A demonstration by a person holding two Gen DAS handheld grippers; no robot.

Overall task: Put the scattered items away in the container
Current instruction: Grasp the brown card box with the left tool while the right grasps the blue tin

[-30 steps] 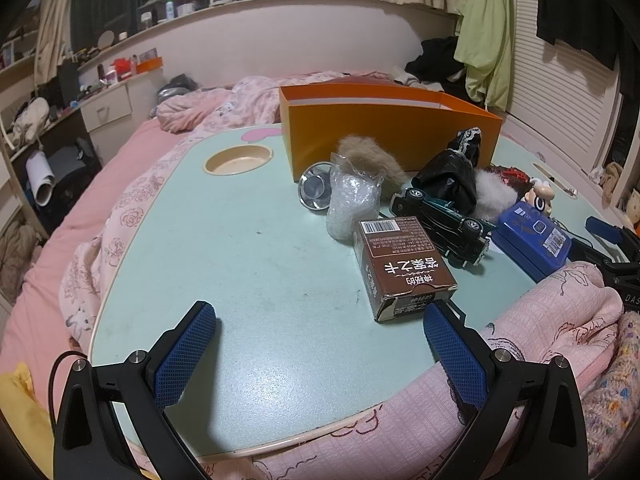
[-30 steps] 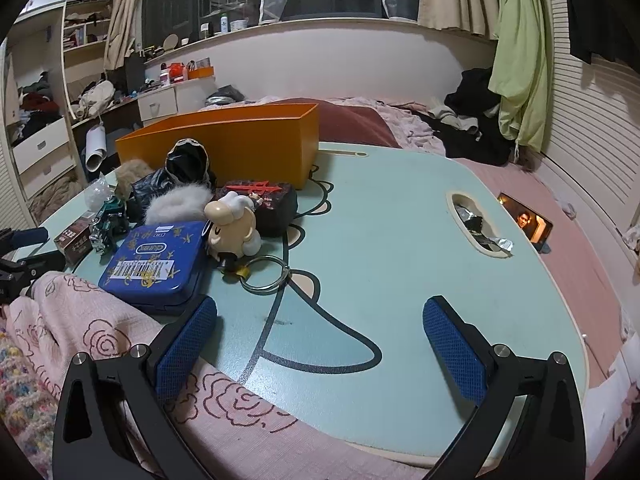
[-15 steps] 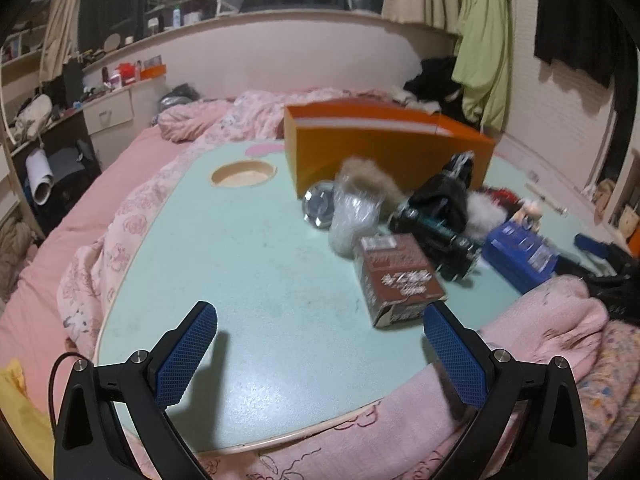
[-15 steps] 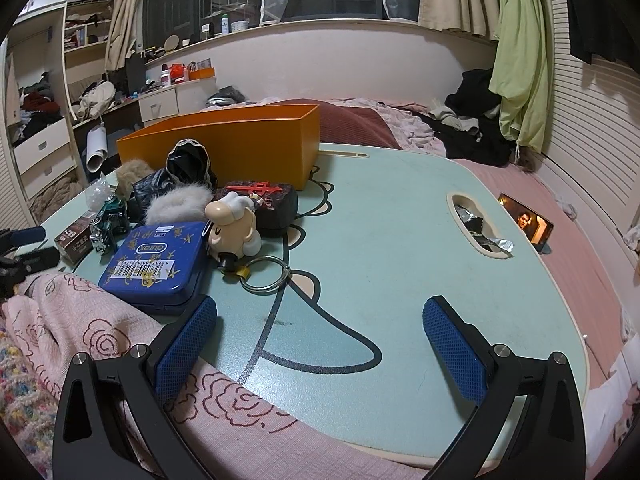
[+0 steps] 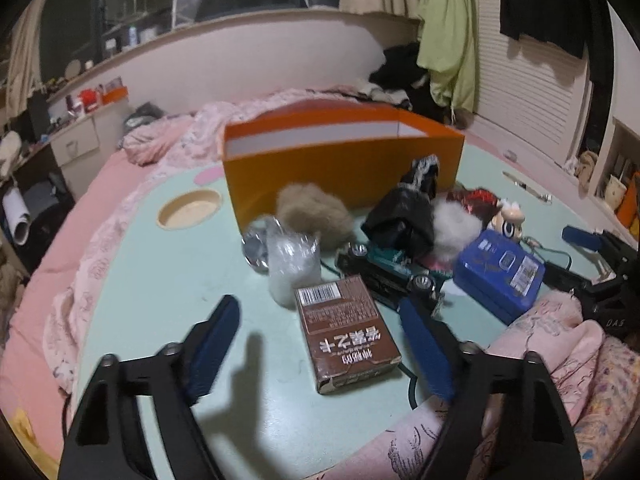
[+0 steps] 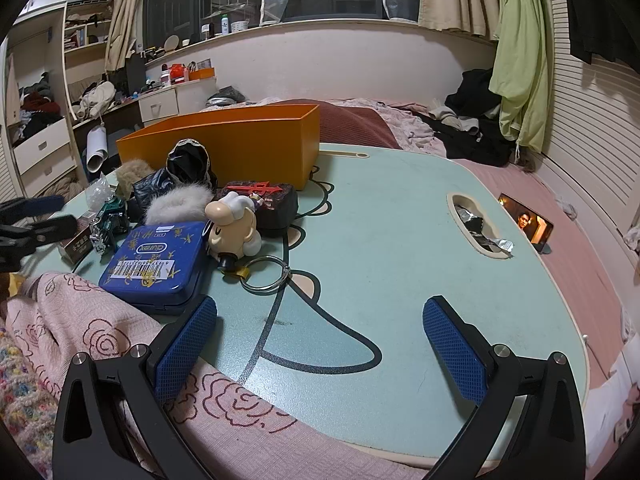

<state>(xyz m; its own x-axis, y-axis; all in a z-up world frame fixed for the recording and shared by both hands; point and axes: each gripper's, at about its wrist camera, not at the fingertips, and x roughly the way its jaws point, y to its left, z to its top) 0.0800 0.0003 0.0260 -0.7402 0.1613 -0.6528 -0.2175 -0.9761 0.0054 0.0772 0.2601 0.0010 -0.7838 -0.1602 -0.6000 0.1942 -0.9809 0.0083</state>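
The left hand-held gripper (image 5: pixel 320 344) is hovering low over the pale green counter (image 5: pixel 160 280) with its blue-padded fingers spread wide, gripping nothing; the brown carton (image 5: pixel 346 338) is lying flat between the fingers, nearer the right one, and whether either pad is touching it cannot be told. Just beyond the carton, a clear plastic bag (image 5: pixel 292 266) is standing beside a small round metal object (image 5: pixel 254 248), and a dark toy car (image 5: pixel 388 274) is lying next to a blue tin (image 5: pixel 500 276). A tan fur ball (image 5: pixel 314 214), a black pouch (image 5: pixel 402 220) and a white fur ball (image 5: pixel 456 224) are crowding in front of the orange container (image 5: pixel 340 164), which is sitting at the far side of the counter with its top open. The right hand-held gripper (image 6: pixel 320 344) is hanging over the near edge of the counter, its fingers also wide apart and gripping nothing. Ahead of it to the left, a cartoon figure keychain (image 6: pixel 234 226) with a metal ring (image 6: pixel 266 274) is lying just beside the blue tin. A pink blanket (image 6: pixel 80 328) is bunching up against the counter's near edge.
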